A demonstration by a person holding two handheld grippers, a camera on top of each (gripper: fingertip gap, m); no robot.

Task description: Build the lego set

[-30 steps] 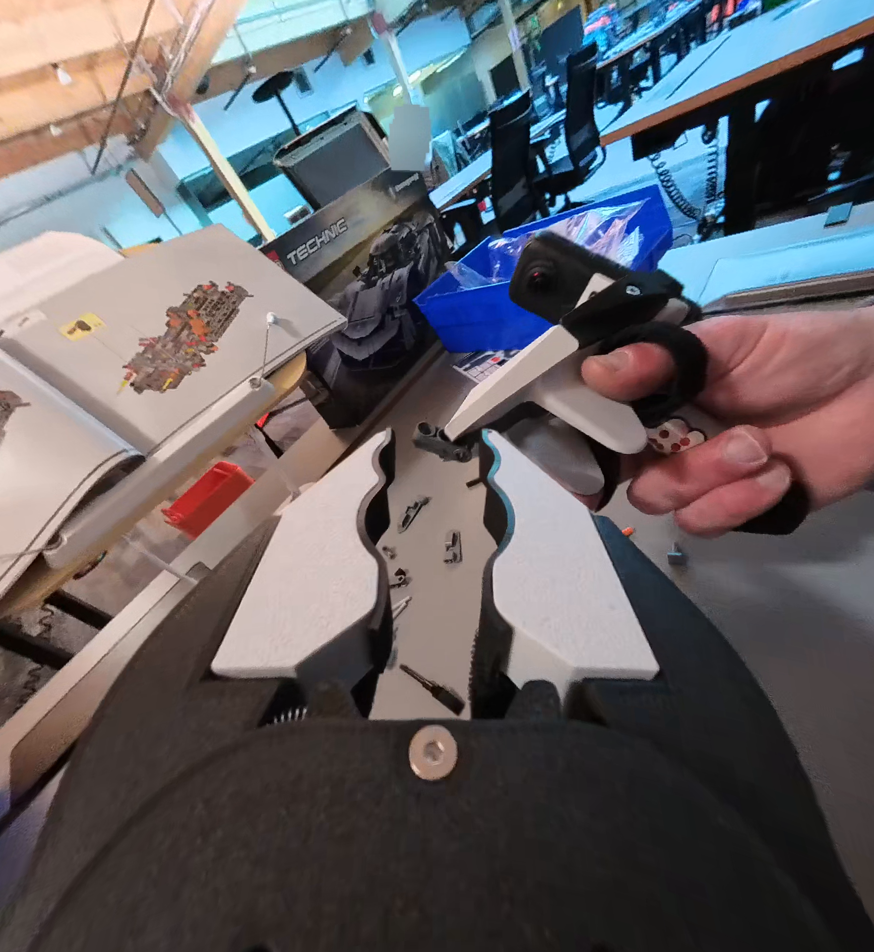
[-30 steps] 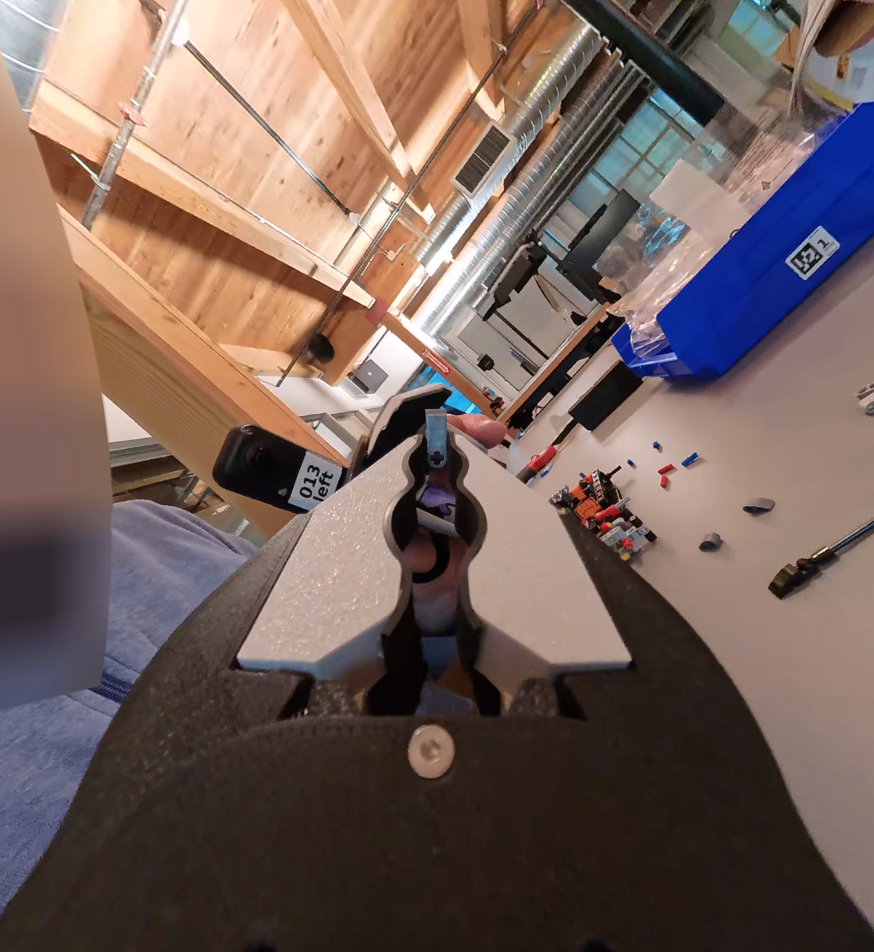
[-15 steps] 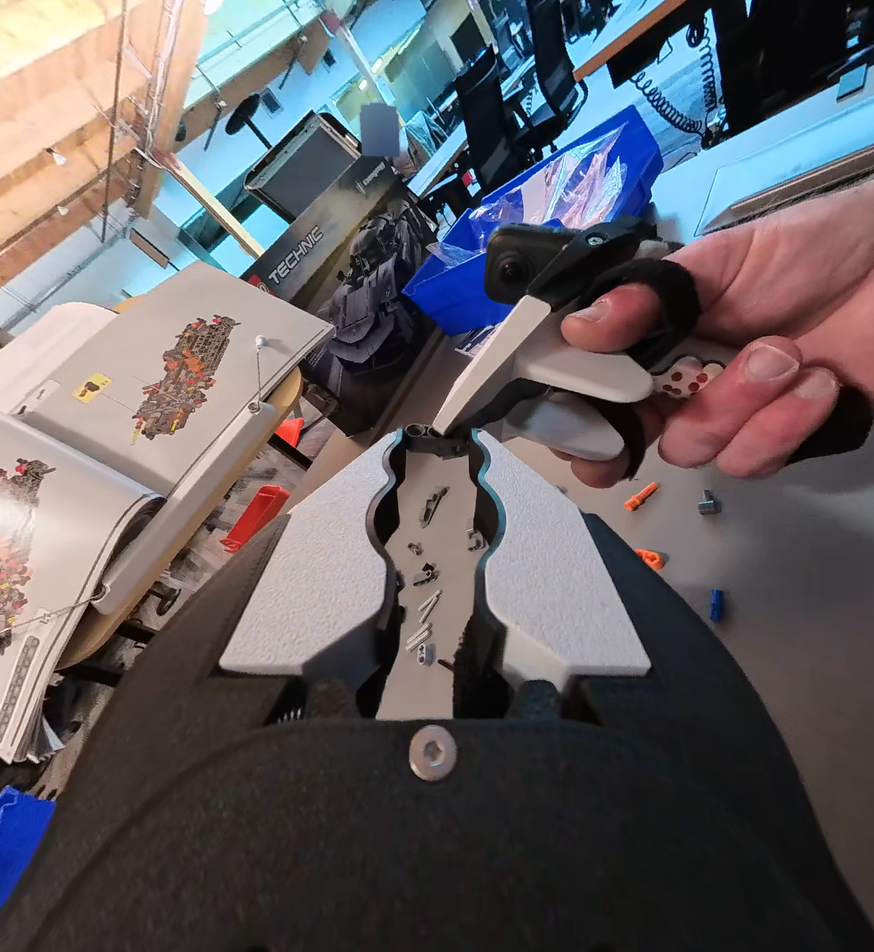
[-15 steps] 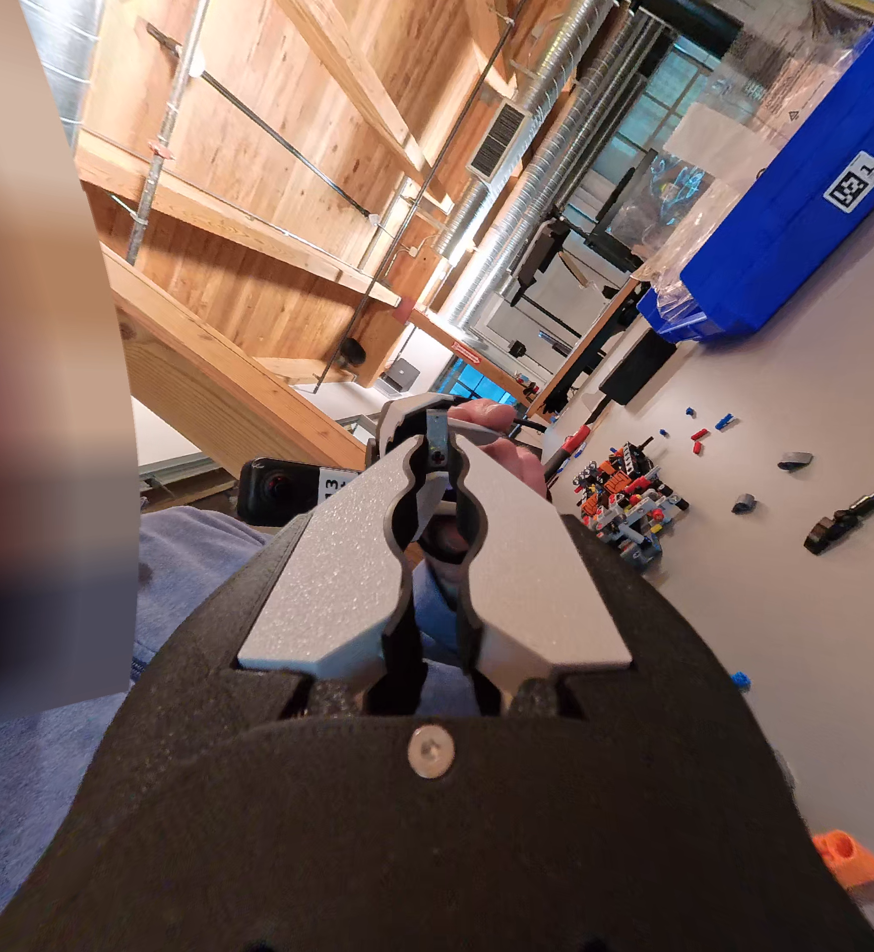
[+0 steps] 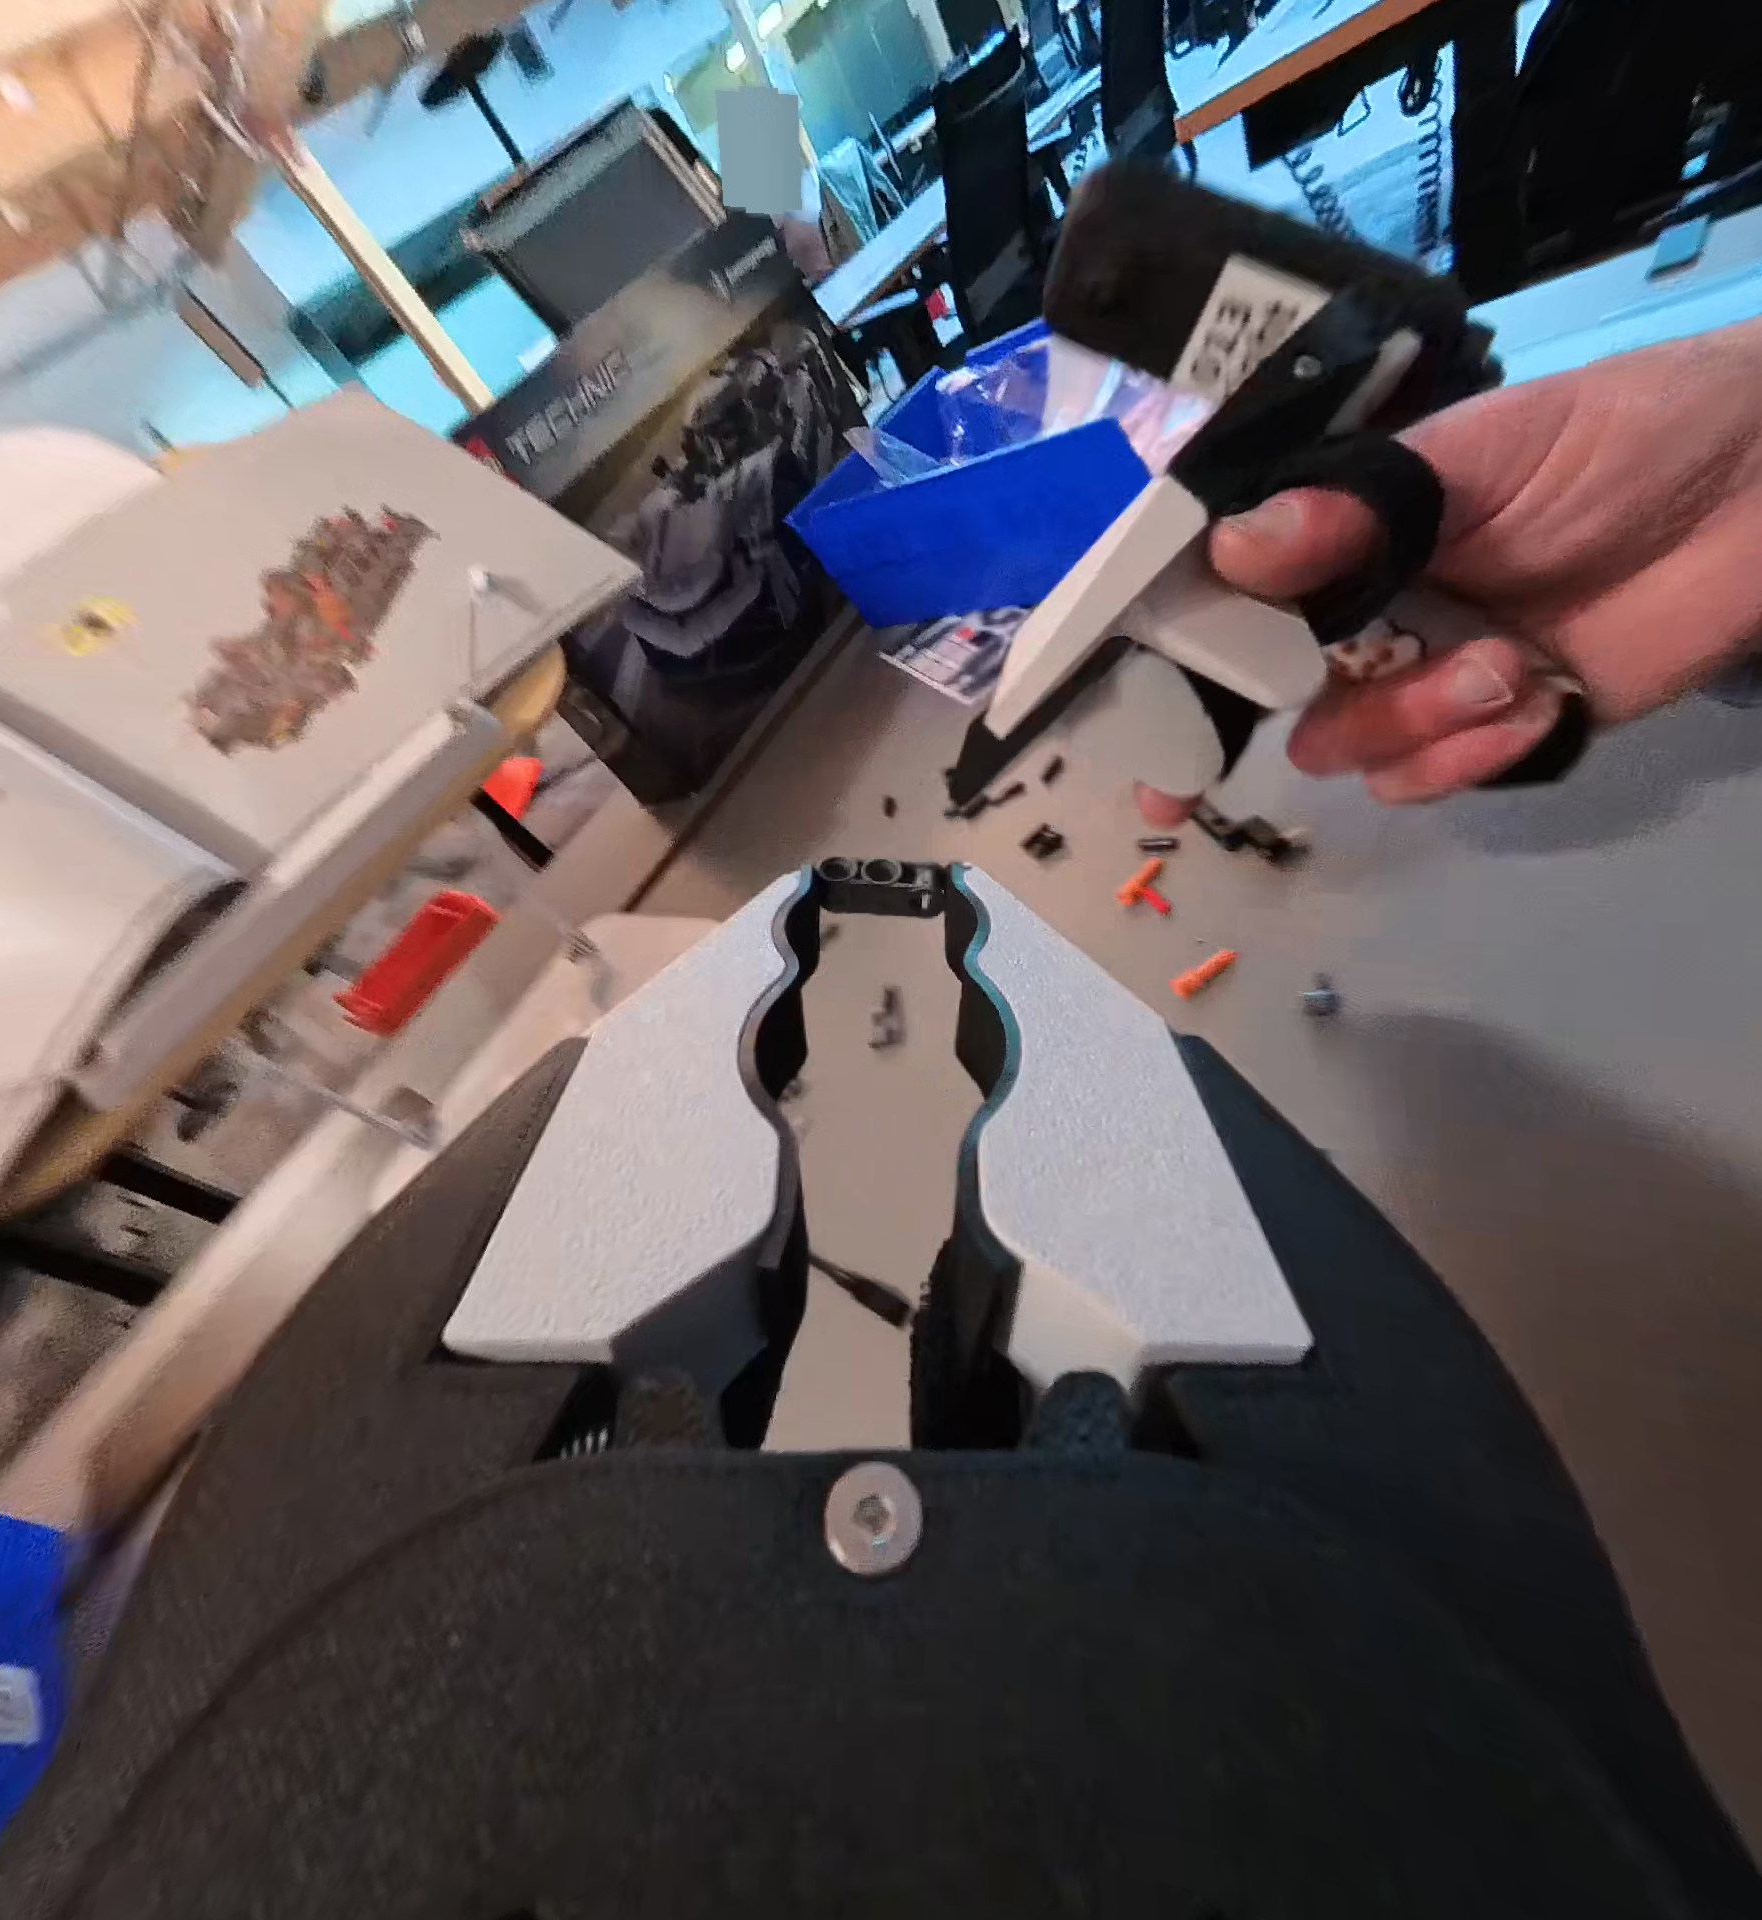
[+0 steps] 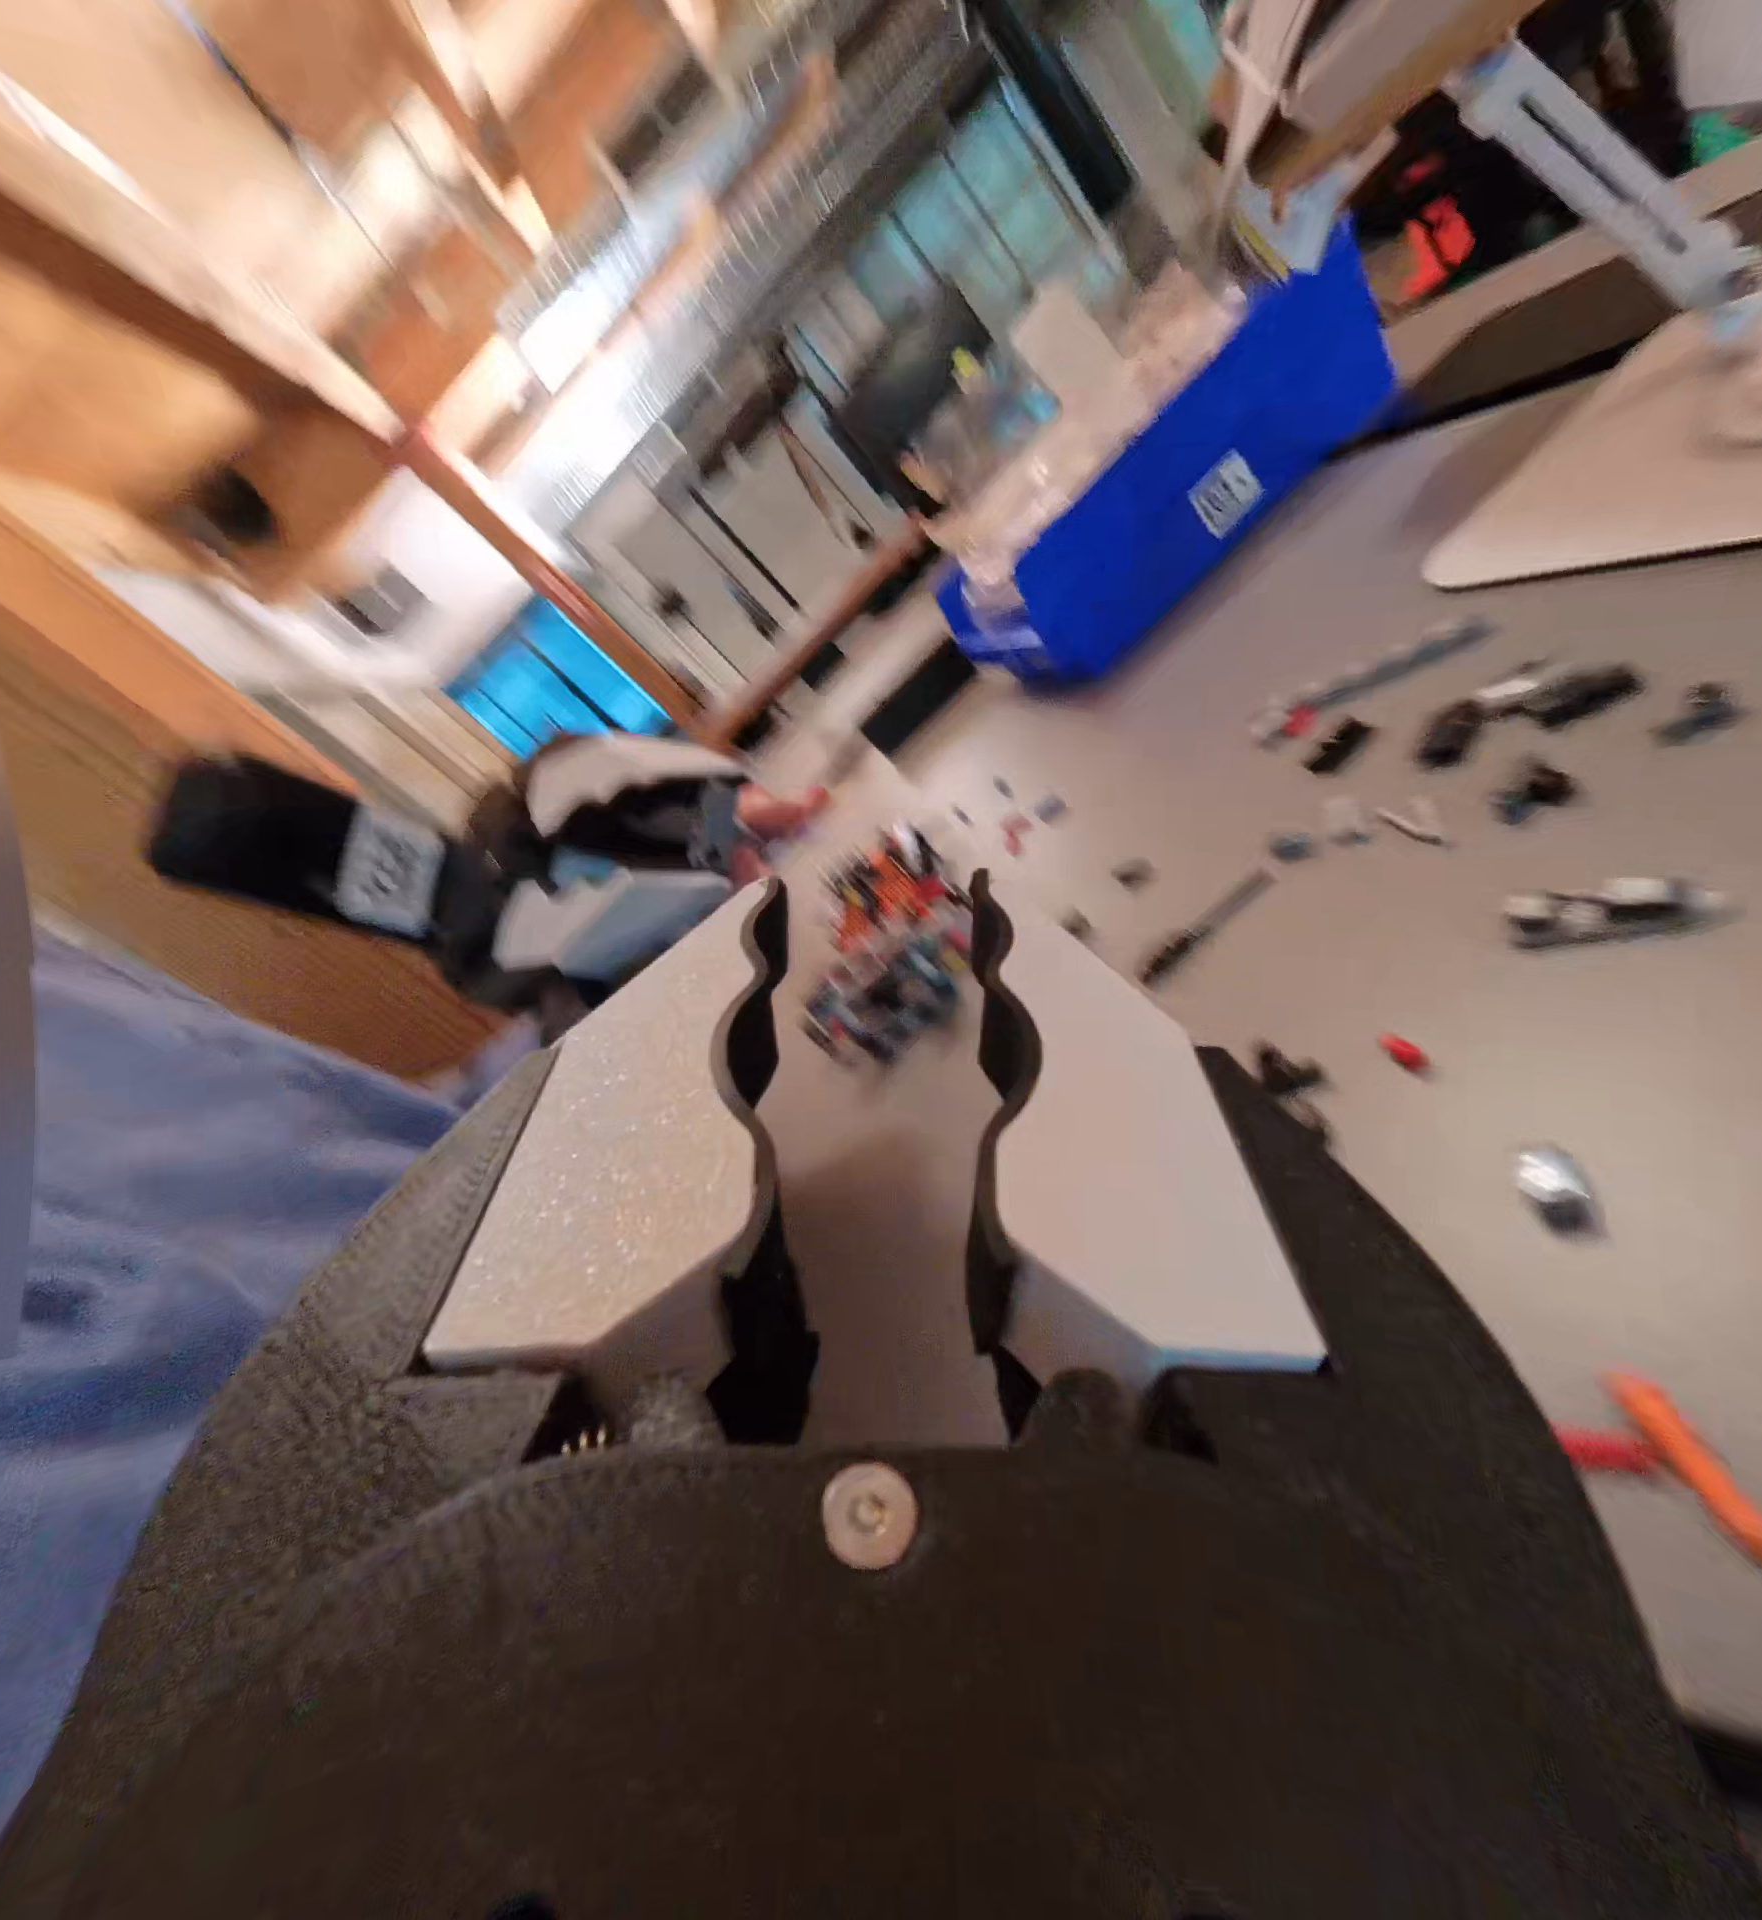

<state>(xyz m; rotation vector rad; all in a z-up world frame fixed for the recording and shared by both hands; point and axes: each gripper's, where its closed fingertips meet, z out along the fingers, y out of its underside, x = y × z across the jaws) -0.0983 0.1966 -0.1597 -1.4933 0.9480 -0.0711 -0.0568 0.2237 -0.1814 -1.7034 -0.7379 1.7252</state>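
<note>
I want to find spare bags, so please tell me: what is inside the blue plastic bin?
Crumpled clear plastic bags stick out above the blue plastic bin's rim. Its walls hide whatever lies below them.

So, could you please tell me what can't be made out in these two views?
- Left wrist view: the small black holed Lego piece is pinched at the left tongs tips; its lower part is hidden behind them.
- Left wrist view: motion blur smears the open white instruction booklet.
- Right wrist view: blur leaves the multicoloured part-built Lego model, seen between the open right tongs, unreadable.
</note>
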